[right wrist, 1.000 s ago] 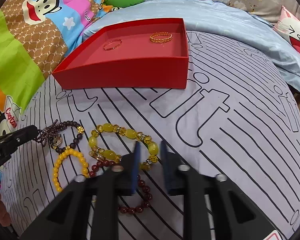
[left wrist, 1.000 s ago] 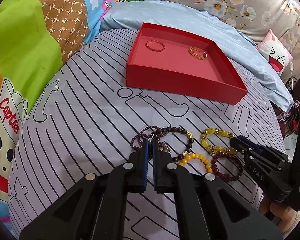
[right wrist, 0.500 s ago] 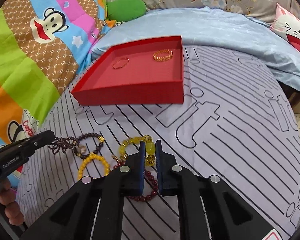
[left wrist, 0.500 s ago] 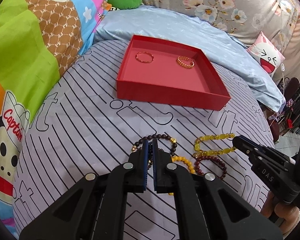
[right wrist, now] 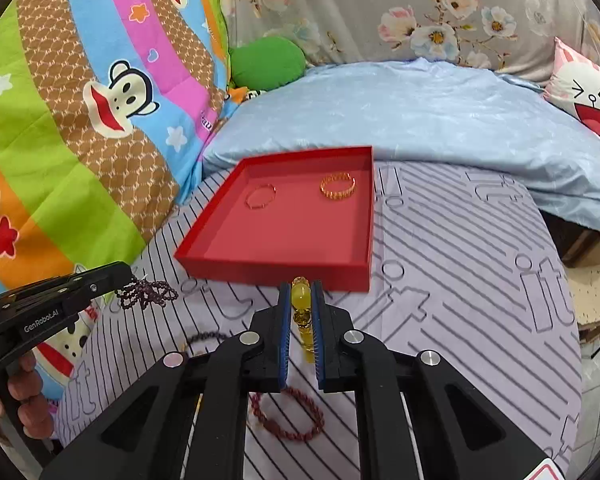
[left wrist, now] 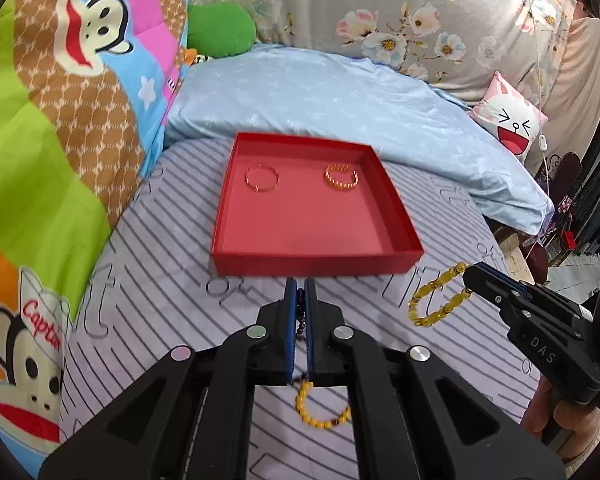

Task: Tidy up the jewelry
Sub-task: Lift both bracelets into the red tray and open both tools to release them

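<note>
Both light, floppy strands hang from pinched beads: the left gripper (left wrist: 299, 286) clamps the dark beaded bracelet (right wrist: 148, 294), the right gripper (right wrist: 301, 286) the yellow beaded bracelet (left wrist: 440, 300)

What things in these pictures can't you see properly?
- Dark bead string: in the left wrist view the left gripper hides nearly all of it between its shut jaws.
- Yellow bead bracelet: in the right wrist view the right gripper covers its lower loop.
- Orange bead bracelet: in the left wrist view the gripper's arms cover parts of it.
- Two gold rings in the red tray: too small for detail.
</note>
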Action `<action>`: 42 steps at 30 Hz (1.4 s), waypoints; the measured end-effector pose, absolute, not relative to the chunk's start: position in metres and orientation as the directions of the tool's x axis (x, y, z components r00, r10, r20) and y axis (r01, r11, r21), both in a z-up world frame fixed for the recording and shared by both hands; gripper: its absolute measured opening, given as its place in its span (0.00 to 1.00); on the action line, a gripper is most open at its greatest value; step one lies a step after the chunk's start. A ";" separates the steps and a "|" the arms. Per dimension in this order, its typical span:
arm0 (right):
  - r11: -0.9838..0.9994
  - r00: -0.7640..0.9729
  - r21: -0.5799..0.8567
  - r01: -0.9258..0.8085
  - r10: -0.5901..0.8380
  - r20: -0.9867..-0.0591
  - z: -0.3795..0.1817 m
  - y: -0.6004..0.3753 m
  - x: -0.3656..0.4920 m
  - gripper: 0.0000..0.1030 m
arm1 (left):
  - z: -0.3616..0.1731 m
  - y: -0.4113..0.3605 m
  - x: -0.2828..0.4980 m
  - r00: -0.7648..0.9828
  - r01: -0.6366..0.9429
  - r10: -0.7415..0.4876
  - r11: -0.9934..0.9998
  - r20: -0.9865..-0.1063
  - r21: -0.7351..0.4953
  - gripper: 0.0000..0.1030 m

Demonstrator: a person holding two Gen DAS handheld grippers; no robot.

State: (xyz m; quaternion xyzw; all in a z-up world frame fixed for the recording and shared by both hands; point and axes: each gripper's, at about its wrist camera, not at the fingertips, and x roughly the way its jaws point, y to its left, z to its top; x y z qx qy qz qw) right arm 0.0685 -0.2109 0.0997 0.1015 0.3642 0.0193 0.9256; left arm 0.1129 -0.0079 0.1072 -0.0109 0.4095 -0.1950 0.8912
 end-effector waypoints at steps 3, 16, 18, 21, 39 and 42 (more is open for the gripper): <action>0.980 0.748 0.195 0.028 0.108 -0.654 0.110 -0.212 0.085 0.09 | 0.116 -0.014 0.130 0.598 0.349 -0.365 0.920 -0.714 -0.178 0.03; 0.967 0.711 0.255 0.001 0.178 -0.680 0.103 -0.214 0.182 0.09 | 0.108 -0.042 0.218 0.567 0.348 -0.339 0.924 -0.751 -0.155 0.03; 0.965 0.693 0.261 -0.004 0.191 -0.695 0.091 -0.212 0.195 0.09 | 0.101 -0.045 0.228 0.558 0.349 -0.337 0.924 -0.759 -0.154 0.03; 0.970 0.668 0.244 0.004 0.179 -0.722 0.074 -0.210 0.211 0.09 | 0.084 -0.050 0.245 0.538 0.336 -0.318 0.930 -0.781 -0.147 0.03; 0.986 0.670 0.131 0.100 0.031 -0.742 0.043 -0.232 0.247 0.40 | 0.040 -0.059 0.325 0.517 0.227 -0.213 0.968 -0.829 -0.107 0.25; 0.988 0.676 0.124 0.090 0.031 -0.737 0.047 -0.229 0.237 0.40 | 0.049 -0.052 0.324 0.545 0.214 -0.210 0.971 -0.811 -0.107 0.32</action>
